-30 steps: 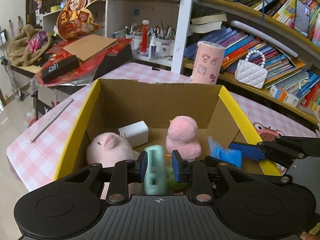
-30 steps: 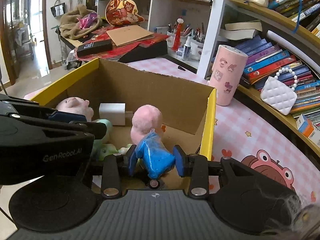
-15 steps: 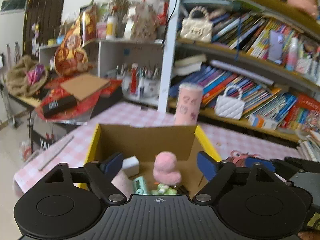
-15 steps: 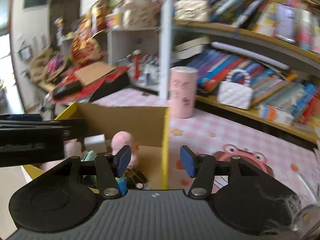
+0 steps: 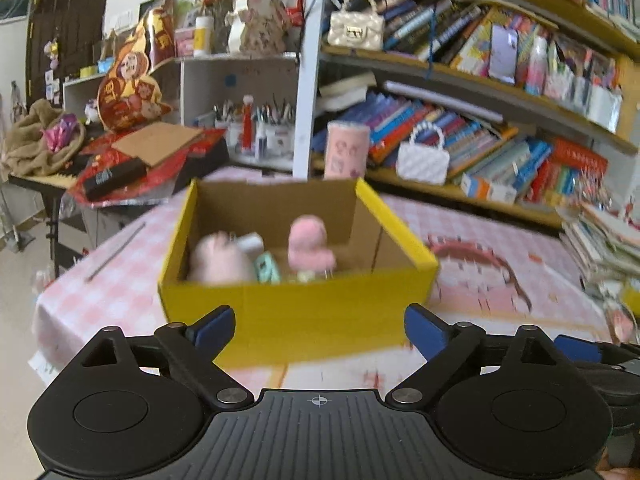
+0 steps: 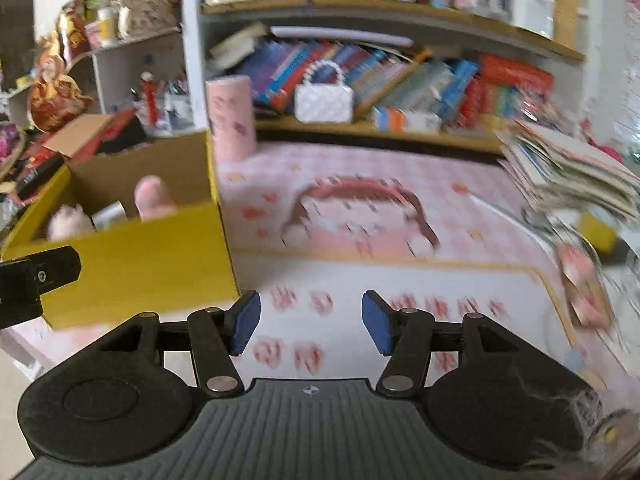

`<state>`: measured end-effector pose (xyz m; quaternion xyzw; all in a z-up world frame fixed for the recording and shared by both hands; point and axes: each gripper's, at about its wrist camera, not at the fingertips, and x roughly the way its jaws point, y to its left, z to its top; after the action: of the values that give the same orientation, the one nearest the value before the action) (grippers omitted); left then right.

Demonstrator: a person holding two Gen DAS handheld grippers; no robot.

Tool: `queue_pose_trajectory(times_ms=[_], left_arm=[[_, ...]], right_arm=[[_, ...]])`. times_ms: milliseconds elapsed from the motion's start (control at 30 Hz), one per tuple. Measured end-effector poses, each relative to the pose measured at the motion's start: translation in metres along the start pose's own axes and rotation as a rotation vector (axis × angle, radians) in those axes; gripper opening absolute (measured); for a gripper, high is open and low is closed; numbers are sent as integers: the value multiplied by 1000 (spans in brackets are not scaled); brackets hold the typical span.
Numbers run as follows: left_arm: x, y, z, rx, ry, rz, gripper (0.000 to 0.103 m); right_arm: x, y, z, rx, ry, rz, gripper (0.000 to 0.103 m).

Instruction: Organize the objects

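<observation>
Toys that I was carrying a second ago now lie inside the yellow cardboard box (image 5: 296, 320), and both my tools are pulled back from it. My left tool (image 5: 319, 330) was clenched on the mint-green toy (image 5: 267, 267) a second ago; its jaws have just been opening and now stand wide apart with nothing between them, in front of the box's near wall. That green toy sits in the box, between the pink plush pig (image 5: 220, 258) on the left and the pink plush duck (image 5: 310, 246), which stands upright near the middle. A white block (image 5: 251, 241) shows behind the pig.

My right tool (image 6: 311, 322) held the blue toy earlier; its jaws have just been opening too, though less widely, and they are empty over the pink checked counter (image 6: 360, 184). I cannot make out the blue toy in either view now. The box, which filled both views before, has shrunk back: from the right it lies off to the left, its corner just beside the tool's left finger, and the tip of my left tool pokes in at the left edge. Ahead of the right tool the counter's printed pink cartoon figure (image 6: 356, 204) is in full view, much blurred.

Past the box the pink patterned cylinder (image 5: 347, 150) stands upright on the counter near the shelf post. Behind it, on the lower bookshelf (image 5: 440, 190), a white quilted handbag (image 5: 423, 156) rests against the rows of books. A stack of papers (image 6: 568, 172) sits at the right.
</observation>
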<state>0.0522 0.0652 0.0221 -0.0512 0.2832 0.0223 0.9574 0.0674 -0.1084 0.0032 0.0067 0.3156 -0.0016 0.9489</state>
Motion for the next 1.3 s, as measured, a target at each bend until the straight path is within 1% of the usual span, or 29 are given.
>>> queue_pose_trajectory(times_ms=[233, 367, 433, 467, 567, 633, 700, 833, 1067, 1133, 1300], left_arm=[[-23, -10, -35, 55, 47, -30, 93], [-34, -19, -46, 96, 54, -54, 93], [-36, -24, -49, 118, 59, -62, 93], [-38, -27, -50, 127, 60, -66, 94], [-39, -35, -52, 153, 68, -74, 94], [-39, -41, -54, 166, 76, -80, 94], [-38, -46, -54, 171, 82, -84, 94], [-39, -51, -55, 170, 89, -108, 94], [-37, -54, -54, 173, 93, -74, 94], [-37, -55, -55, 180, 98, -64, 97], [-36, -56, -56, 188, 107, -25, 99]], right_arm=[[-40, -10, -44, 39, 4, -78, 57], [-55, -19, -63, 70, 18, -106, 59], [-61, -23, -68, 89, 21, -121, 63], [-64, -25, -70, 99, 21, -127, 63], [-70, -31, -73, 119, 26, -145, 66], [-72, -35, -73, 124, 22, -154, 72], [-74, -38, -73, 126, 15, -166, 77], [-76, -45, -72, 140, 11, -174, 83], [-76, -46, -68, 137, -8, -169, 91], [-77, -46, -67, 133, -8, -168, 93], [-77, -45, -68, 128, -5, -170, 95]])
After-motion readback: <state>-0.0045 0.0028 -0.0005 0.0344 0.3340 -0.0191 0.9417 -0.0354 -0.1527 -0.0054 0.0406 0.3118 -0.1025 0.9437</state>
